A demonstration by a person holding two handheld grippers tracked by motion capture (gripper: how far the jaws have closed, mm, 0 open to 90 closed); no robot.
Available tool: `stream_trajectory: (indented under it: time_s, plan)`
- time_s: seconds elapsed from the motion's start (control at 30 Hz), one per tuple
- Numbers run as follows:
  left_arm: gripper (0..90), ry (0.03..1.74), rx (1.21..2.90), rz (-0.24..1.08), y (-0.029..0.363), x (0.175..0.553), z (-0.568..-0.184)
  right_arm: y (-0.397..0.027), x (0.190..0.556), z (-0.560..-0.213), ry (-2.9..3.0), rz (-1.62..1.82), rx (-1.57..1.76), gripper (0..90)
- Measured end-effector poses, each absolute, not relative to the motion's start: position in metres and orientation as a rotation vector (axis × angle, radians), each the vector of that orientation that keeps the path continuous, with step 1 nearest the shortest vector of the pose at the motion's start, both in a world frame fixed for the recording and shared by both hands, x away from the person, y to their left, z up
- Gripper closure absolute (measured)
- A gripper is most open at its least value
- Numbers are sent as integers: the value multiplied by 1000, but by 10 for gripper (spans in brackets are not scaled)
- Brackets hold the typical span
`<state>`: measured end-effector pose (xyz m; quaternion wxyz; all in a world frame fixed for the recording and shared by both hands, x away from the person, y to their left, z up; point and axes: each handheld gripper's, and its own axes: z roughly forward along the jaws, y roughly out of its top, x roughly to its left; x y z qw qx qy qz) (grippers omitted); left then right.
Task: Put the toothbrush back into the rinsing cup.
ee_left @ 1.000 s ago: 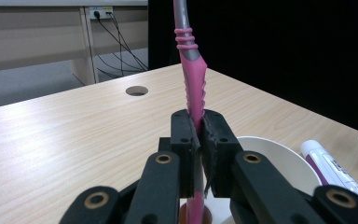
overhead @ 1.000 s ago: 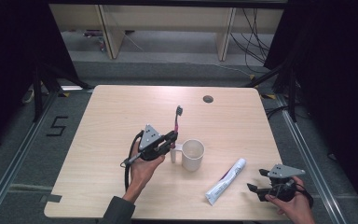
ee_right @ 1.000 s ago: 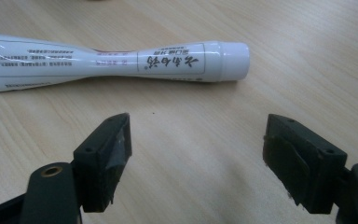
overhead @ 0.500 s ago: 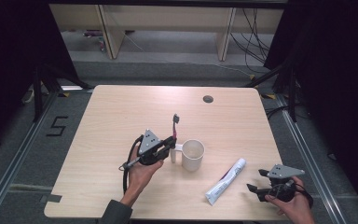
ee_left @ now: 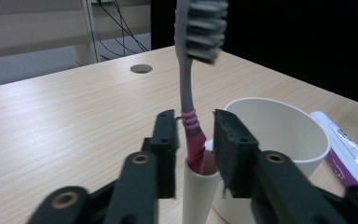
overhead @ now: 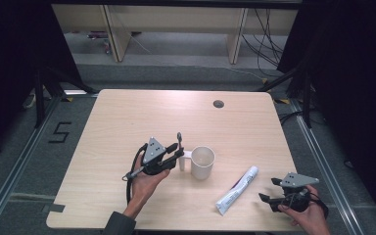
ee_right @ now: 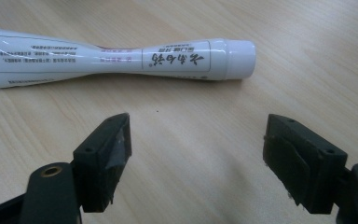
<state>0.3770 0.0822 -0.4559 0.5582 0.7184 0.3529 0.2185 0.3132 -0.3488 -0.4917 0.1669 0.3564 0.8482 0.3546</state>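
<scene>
A: Item one, the toothbrush (ee_left: 189,100)?

B: It stands bristles-up in a narrow white holder tube (ee_left: 199,191), just beside the white cup (overhead: 202,162), about mid-table and somewhat nearer the near edge. The left gripper (ee_left: 195,140) has just been opening its jaws; they flank the pink handle with a gap on each side, so nothing is gripped. I judge the brush newly released into the tube, which keeps it upright.

A: Item two?

B: The toothpaste tube (ee_right: 107,58) lies flat toward the near right corner, cap pointing at the cup. The right gripper (ee_right: 196,149) hovers nearer the near edge with jaws wide and empty, probably lined up to take it.

A: Room to move?

B: The table (overhead: 127,112) is bare across its far half and left side. The toothpaste sits close to the near edge.
</scene>
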Motion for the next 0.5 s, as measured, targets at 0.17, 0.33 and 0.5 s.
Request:
stream_trajectory:
  time_s: [0.17,0.33,0.5]
  plan:
    - [502,833,1687,512,84,370,-447,-349,313,-491,2407,1003,1011,244]
    - [478,833,1680,508,86,367,-444,-349,313,-492,2411,1008,1016,245]
    - [452,840,1687,506,89,366,-444,-349,313,-491,2406,1003,1010,245]
